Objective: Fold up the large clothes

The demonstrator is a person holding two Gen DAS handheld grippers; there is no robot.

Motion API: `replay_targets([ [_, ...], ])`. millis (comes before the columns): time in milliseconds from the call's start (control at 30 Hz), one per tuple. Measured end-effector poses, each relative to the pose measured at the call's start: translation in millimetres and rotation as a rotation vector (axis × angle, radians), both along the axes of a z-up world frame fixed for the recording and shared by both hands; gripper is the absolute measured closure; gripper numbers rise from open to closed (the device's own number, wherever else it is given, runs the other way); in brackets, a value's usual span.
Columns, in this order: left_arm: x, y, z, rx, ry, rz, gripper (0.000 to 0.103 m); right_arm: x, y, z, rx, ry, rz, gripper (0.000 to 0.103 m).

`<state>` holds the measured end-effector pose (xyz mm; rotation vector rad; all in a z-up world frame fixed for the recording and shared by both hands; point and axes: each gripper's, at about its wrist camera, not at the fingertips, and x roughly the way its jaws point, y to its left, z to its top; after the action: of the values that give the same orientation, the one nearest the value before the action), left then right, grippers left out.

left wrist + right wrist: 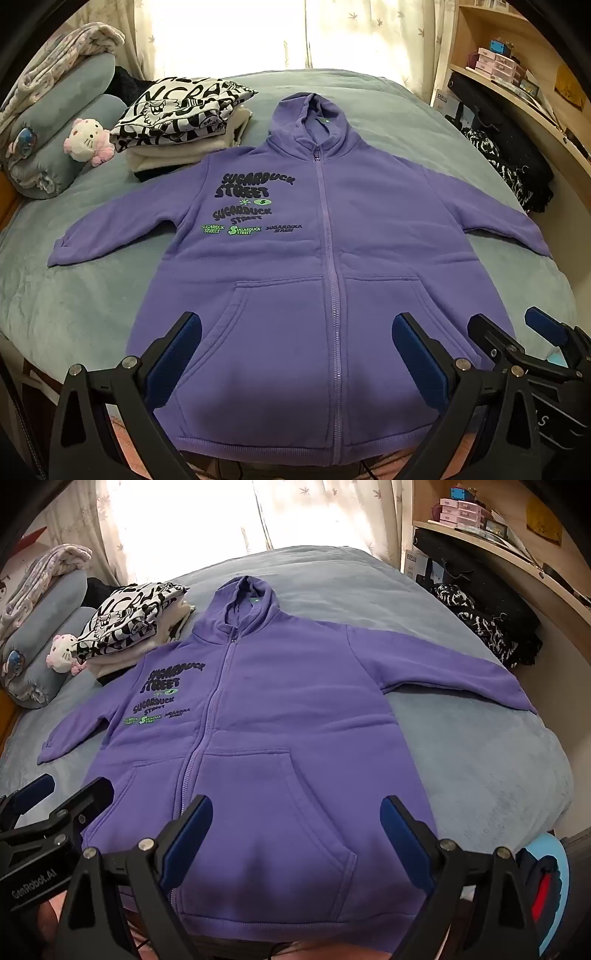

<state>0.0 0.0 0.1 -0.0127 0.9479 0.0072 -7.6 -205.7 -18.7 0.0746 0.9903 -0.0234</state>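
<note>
**foldnoob:** Both grippers are spread wide with nothing in them. Left gripper [295,354] hangs over the near left pocket of the purple hoodie [332,229], right gripper [295,830] over the near right pocket [280,812], side by side and both tilted down at the hem [258,441]. Neither looks to be touching cloth yet. Hoodie's flat, face up, zipped, hood pointing far, sleeves out to both sides, hem draped over the near edge of the bed [92,314]. What bites me here?

**laundrydad:** I'd guess layers, mostly. That fleece looks thick, and with jaws that wide a pinch near a pocket could catch only the pocket panel or the front layer, so the back stays put and the fold bunches. Grab through both layers at the hem or side seam.

**foldnoob:** And the sleeves?

**laundrydad:** The right sleeve [461,679] reaches near the bed's right edge, by the dark pile of clothes [491,627]. Drag the body sideways and it could slide off or snag. The left shoulder sits just beside the folded stack [181,122], maybe overlapping its edge, so lifting the hood end carelessly could tip that stack toward the plush toy [90,138].

**foldnoob:** Hem?

**laundrydad:** It overhangs. Let go early and I reckon it creeps toward the floor.
</note>
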Motion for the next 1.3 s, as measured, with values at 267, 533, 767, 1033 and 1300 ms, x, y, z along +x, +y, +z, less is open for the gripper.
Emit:
replay_targets([
  [267,0.7,-0.5,-1.7,-0.012,0.005,-0.001,0.001,-4.2,0.9,1.1,-0.002,-0.005,-0.004,0.01],
  [533,-3.4,-1.1,1.7,-0.006,0.001,0.001,0.001,-5.7,4.1,1.4,-0.006,-0.007,-0.004,0.01],
  [767,-4.8,6.2,1.1,-0.016,0.005,0.01,0.001,-8.0,9.5,3.5,-0.019,-0.002,0.001,0.01],
  [1033,-1.6,12.5,-1.3,-0.017,0.013,0.023,0.001,-5.2,13.9,2.3,-0.026,0.004,0.006,0.01],
  [1300,0.8,14.7,-4.5,-0.008,0.025,0.031,0.001,-3.8,17.6,0.6,-0.03,0.009,0.007,0.01],
])
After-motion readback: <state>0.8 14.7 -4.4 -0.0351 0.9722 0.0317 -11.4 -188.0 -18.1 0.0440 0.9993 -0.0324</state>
